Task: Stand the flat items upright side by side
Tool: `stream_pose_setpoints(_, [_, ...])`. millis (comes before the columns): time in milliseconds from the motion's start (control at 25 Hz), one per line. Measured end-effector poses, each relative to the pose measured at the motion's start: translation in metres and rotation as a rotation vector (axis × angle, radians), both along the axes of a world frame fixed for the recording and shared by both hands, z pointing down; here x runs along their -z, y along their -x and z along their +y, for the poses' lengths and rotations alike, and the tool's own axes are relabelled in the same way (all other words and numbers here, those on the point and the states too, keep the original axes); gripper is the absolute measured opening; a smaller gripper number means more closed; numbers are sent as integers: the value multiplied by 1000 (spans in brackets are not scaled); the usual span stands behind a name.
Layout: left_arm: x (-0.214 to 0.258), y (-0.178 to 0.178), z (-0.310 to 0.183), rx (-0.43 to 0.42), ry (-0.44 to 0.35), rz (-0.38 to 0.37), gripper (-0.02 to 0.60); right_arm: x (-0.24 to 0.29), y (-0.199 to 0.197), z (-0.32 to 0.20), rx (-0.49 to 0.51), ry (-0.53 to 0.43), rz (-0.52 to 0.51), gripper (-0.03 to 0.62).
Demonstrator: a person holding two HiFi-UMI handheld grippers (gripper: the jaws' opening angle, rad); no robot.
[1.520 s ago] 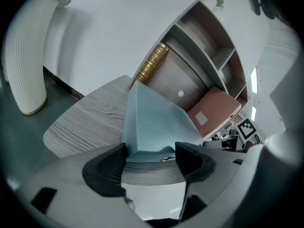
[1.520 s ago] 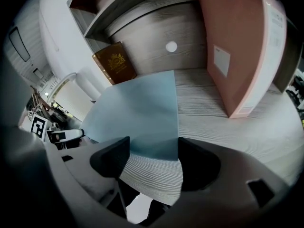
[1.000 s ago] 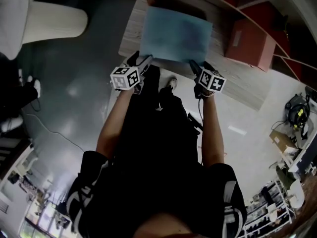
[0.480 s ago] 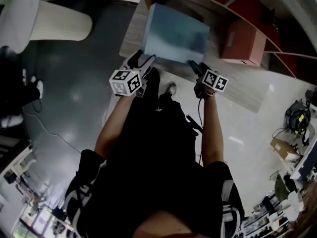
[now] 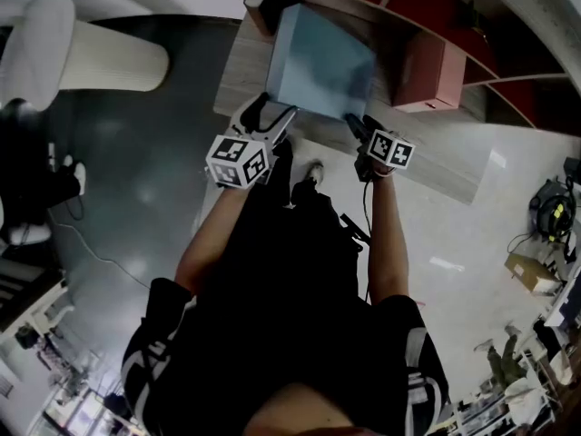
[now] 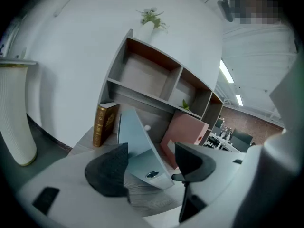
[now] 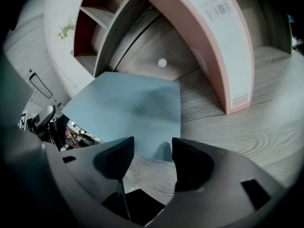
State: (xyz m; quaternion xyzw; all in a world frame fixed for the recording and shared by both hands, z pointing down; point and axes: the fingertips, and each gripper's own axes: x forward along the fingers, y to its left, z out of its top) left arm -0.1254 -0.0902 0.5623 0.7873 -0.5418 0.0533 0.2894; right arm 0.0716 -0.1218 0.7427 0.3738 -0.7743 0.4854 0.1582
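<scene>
Starting with the left hand-held gripper [image 6: 149,167]: its jaws sit clamped across the spine end of the blue binder [image 6: 135,137], which leans tilted on the table [image 6: 147,198], neither flat nor upright. Just left of the binder a brown book [image 6: 104,123] stands upright; its gilt spine lettering is too small for me to read. Further right, a pink box [image 7: 213,46] carries a barcode and lines of print, warped and unreadable. The right hand-held gripper [image 7: 152,158] is closing, with the binder's near edge between its jaws. The pads are not yet touching, and the jaws partly hide that edge.
</scene>
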Motion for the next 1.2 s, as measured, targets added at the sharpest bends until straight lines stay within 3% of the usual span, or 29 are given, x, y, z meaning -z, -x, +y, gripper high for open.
stream_pose_setpoints(680, [64,-108,-4,-206,-79,-8,314,11,-35,-2,-17,-69,11,132])
stream_pose_setpoints(920, [77,-148,-6,-282,-116,8,313,10,-47,-2,-38,-101,36,118])
stream_pose_setpoints(1200, [80,-161,-9,-284,-121,28,313,8,-53,1,-49,-110,23,117])
